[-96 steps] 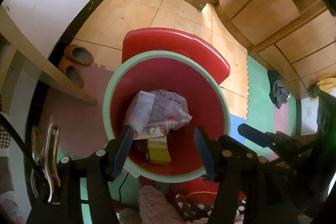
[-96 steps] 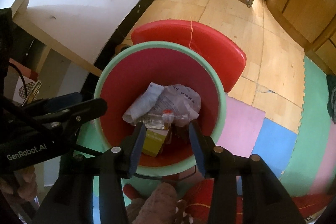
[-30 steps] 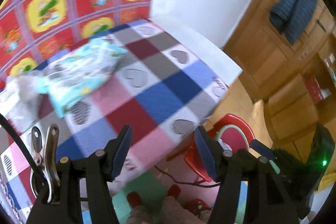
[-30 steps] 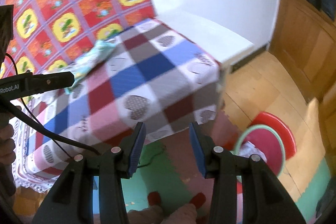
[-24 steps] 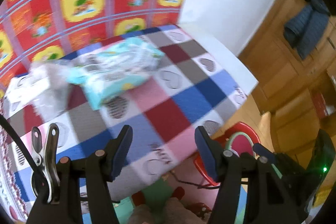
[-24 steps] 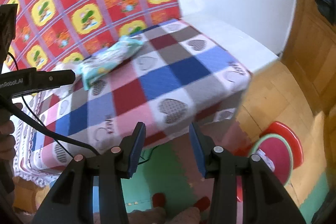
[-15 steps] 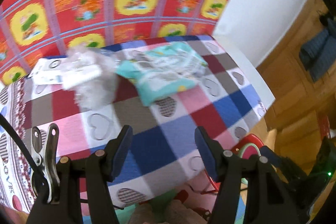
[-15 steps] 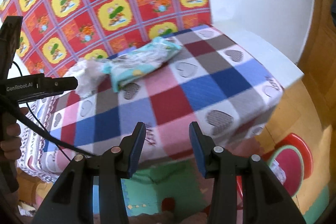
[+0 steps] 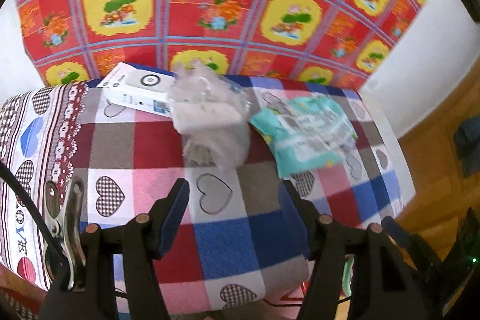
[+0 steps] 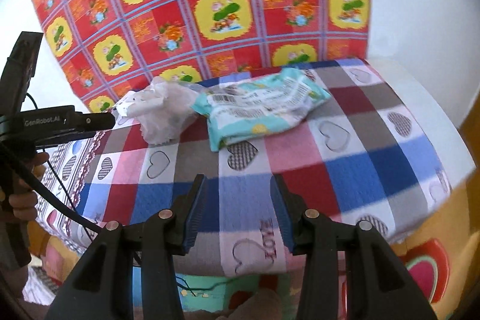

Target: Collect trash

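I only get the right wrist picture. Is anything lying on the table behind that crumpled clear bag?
Observer: Yes, a flat white box lies behind the clear bag, which hides its right end.
Operator: Is the other gripper carrying anything?
Observer: No, the left gripper is open and empty, over the checked cloth.
Operator: Anything attached to it?
Observer: A metal clip sits on its left side.

Open, empty right tongs (image 10: 238,207) hover above a checked heart-print counter (image 10: 345,167). Beyond them lie a teal wrapper (image 10: 258,110) and a crumpled clear bag (image 10: 163,113), touching. Left tongs (image 10: 90,119) enter from the left.
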{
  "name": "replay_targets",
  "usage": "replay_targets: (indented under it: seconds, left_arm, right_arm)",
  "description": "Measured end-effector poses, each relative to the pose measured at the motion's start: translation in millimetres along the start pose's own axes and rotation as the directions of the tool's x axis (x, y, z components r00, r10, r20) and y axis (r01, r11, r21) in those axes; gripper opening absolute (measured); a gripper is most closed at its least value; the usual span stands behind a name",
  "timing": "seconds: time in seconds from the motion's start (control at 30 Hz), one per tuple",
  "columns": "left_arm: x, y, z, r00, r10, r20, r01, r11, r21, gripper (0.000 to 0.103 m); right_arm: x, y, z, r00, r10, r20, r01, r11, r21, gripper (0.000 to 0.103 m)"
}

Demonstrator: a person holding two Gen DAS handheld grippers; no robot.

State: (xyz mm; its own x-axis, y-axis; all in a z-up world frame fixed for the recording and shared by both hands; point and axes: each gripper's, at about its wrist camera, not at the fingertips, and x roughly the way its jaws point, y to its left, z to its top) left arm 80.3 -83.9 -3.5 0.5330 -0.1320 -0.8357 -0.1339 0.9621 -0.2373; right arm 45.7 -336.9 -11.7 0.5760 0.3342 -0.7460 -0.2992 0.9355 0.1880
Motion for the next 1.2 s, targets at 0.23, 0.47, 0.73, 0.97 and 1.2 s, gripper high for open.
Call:
replay_targets:
  seconds: [0.23,0.47,0.73,0.97,1.2]
  left_arm:
    - [20.8,6.0,25.2,1.0,0.017,0.011,-0.016,0.995,-0.103,0.065]
    - [62.4,0.6,47.4,0.998,0.042,-0.035,-0.047,0.99,-0.133,0.082]
    - [106.7,-2.0,65.2,0.984,0.173,-0.05,-0.178,0.976,-0.127,0.082]
    - [124.9,3.7,60.9,0.964,0.254,-0.081,-0.262,0.959,-0.108,0.076]
    - [117.2,13.6,56.8,0.982,0.177,-0.066,-0.184,0.975,-0.123,0.038]
  right_arm:
    - [28.3,-5.5,29.0,0.998,0.062,-0.007,-0.062,0.993,-0.099,0.044]
    - [57.7,-19.0,42.9,0.989,0.144,-0.04,-0.148,0.983,-0.106,0.044]
    - [79.9,-40.0,50.6,0.986,0.15,-0.076,-0.157,0.982,-0.104,0.044]
    - [99.6,-46.0,57.7,0.98,0.17,-0.104,-0.18,0.98,-0.086,0.044]
    - [99.9,-29.4,60.1,0.979,0.18,-0.098,-0.19,0.976,-0.107,0.044]
